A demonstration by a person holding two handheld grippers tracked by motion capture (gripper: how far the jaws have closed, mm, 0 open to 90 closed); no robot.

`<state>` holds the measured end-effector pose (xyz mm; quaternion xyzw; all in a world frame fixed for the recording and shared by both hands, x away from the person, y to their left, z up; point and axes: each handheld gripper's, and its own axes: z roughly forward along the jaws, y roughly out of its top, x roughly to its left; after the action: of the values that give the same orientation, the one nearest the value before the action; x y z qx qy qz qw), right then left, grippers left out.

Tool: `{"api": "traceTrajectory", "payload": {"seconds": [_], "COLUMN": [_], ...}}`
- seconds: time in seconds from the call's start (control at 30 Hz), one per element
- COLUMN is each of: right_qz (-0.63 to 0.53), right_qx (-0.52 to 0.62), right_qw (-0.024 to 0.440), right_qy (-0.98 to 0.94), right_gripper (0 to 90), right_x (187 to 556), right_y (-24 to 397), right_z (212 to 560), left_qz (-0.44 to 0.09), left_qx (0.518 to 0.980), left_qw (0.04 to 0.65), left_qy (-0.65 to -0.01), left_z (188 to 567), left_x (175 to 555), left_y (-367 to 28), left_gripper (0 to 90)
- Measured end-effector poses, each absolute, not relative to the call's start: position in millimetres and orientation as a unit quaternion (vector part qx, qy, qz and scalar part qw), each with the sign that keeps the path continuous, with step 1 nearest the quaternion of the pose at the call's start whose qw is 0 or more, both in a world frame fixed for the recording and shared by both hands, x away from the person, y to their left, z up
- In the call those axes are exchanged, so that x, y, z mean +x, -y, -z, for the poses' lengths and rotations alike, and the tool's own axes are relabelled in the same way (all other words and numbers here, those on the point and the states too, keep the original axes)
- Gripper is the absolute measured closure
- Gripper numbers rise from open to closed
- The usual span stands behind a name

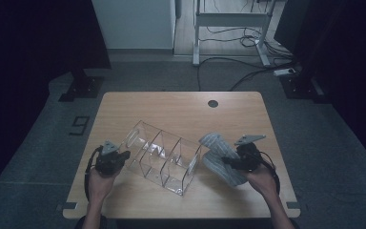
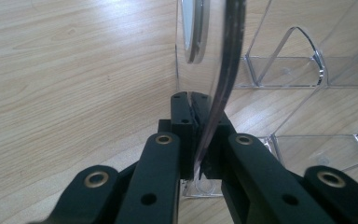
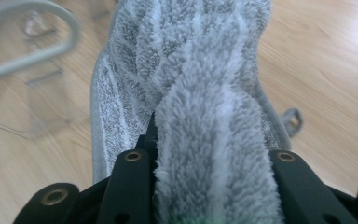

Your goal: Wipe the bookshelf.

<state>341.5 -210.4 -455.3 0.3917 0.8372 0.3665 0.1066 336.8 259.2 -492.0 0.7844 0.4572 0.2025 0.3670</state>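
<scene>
A grey cloth (image 3: pixel 205 93), striped in paler grey and white, is being shown against the light wood-grain desk (image 1: pixel 171 107). A clear, colourless organizer (image 1: pixel 164 155) is being seen beside it. Black is being worn by the left gripper (image 2: pixel 196 135) and the right gripper (image 1: pixel 228 161), with brass-coloured rivets.

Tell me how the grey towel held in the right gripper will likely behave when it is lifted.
The grey towel probably flops: it bunches into folds between the right gripper jaws. It seems light, since it hangs bunched from the gripper above the table. Its fluffy pile likely resists slipping.
</scene>
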Motion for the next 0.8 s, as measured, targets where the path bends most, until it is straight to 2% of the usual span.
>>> {"api": "traceTrajectory", "payload": {"seconds": [0.43, 0.8], "right_qz": [-0.365, -0.369], "right_qx": [0.339, 0.313], "right_qw": [0.117, 0.117], "right_qy": [-0.860, -0.867], "right_gripper": [64.2, 65.4], "right_x": [353, 353], "right_y": [162, 140], "right_z": [449, 448], "left_qz": [-0.210, -0.225], "left_qx": [0.792, 0.795], "left_qw": [0.352, 0.327], "left_qy": [-0.453, -0.459], "left_z": [490, 488], "left_x": [337, 338], "left_y": [-256, -249], "left_gripper": [86.8, 87.0]}}
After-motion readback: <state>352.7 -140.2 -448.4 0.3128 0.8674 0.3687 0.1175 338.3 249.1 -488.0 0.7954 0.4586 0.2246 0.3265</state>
